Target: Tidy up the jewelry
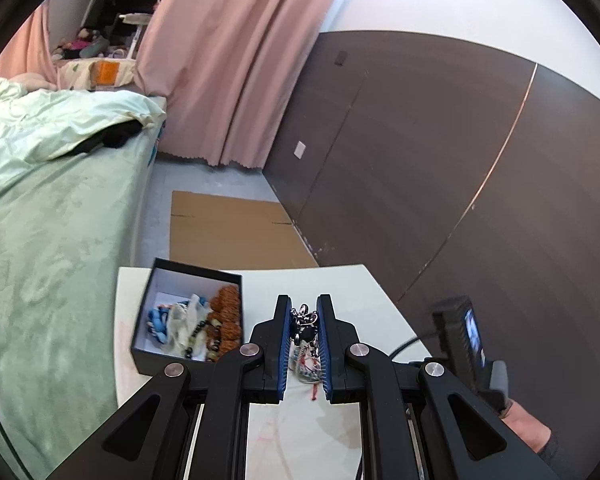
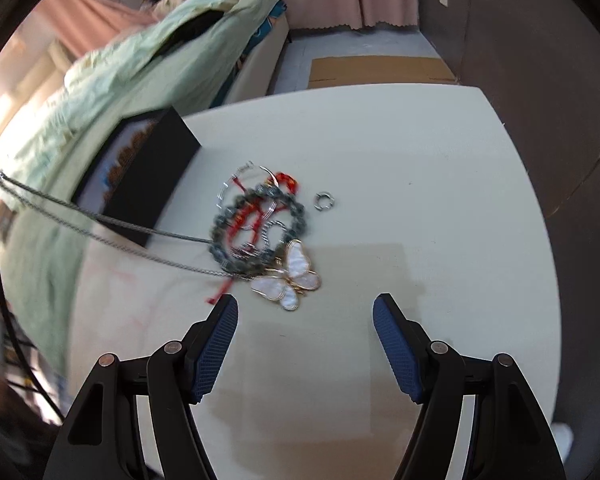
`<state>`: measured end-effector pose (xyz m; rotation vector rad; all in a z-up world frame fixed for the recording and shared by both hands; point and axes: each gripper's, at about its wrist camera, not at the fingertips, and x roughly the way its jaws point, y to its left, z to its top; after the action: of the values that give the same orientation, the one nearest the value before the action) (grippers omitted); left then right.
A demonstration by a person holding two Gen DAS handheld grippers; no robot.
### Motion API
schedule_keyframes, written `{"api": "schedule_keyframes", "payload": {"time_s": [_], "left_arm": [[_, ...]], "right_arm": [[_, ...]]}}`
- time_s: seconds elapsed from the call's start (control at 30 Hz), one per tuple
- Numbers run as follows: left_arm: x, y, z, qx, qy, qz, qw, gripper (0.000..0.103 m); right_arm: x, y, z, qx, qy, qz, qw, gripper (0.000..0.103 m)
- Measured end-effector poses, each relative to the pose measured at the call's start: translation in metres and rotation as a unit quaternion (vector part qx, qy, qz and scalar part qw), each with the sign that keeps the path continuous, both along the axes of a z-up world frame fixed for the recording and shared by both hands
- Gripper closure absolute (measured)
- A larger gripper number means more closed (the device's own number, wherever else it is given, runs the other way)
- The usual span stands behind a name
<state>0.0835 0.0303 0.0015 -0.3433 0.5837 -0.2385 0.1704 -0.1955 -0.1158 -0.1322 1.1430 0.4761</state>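
The left gripper [image 1: 305, 312] pinches a silver chain [image 1: 304, 322] above the tabletop [image 1: 348, 284], beside the black box [image 1: 190, 316] of jewelry. The right gripper [image 2: 306, 306] is spread and empty over a butterfly pendant [image 2: 290, 278], a bead bracelet [image 2: 258, 230] and a small ring [image 2: 324, 202]

Jewelry lot: one open black box [image 1: 188, 312] and loose pieces on the white counter [image 2: 400, 152].

Box holds brown beads, blue beads and a pale pouch. Loose heap: grey-green bead bracelet [image 2: 260, 232] lying flat, red cord [image 2: 252, 220] tangled through it, mother-of-pearl butterfly pendant [image 2: 288, 280] touching its near edge, small silver ring [image 2: 324, 202] just beside. A silver chain [image 2: 100, 220] runs taut off the heap; its metal charm [image 1: 305, 322] sits clamped between blue pads.
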Motion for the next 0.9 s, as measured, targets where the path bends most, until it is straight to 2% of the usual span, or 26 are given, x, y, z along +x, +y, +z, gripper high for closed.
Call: {"api": "schedule_keyframes", "payload": {"time_s": [0.13, 0.6, 0.67, 0.7, 0.77, 0.9], "left_arm": [[-0.002, 0.011, 0.002, -0.007, -0.002, 0.010, 0.9999, 0.090], [0.004, 0.031, 0.002, -0.020, 0.002, 0.038, 0.9991, 0.090], [0.004, 0.032, 0.003, -0.019, 0.002, 0.038, 0.9991, 0.090], [0.004, 0.032, 0.002, -0.019, 0.002, 0.038, 0.9991, 0.090], [0.005, 0.031, 0.002, -0.020, 0.001, 0.036, 0.9992, 0.090], [0.003, 0.030, 0.003, -0.019, -0.004, 0.034, 0.9992, 0.090]], "right_arm": [[-0.002, 0.005, -0.004, -0.034, -0.021, 0.017, 0.999, 0.032], [-0.004, 0.029, -0.006, -0.056, -0.060, 0.051, 0.995, 0.033], [-0.004, 0.027, -0.005, -0.054, -0.067, 0.051, 0.995, 0.039], [-0.004, 0.026, -0.004, -0.051, -0.071, 0.053, 0.995, 0.048], [-0.004, 0.027, -0.003, -0.045, -0.078, 0.058, 0.994, 0.060], [-0.001, 0.023, -0.002, -0.027, -0.064, 0.052, 0.996, 0.060]]}}
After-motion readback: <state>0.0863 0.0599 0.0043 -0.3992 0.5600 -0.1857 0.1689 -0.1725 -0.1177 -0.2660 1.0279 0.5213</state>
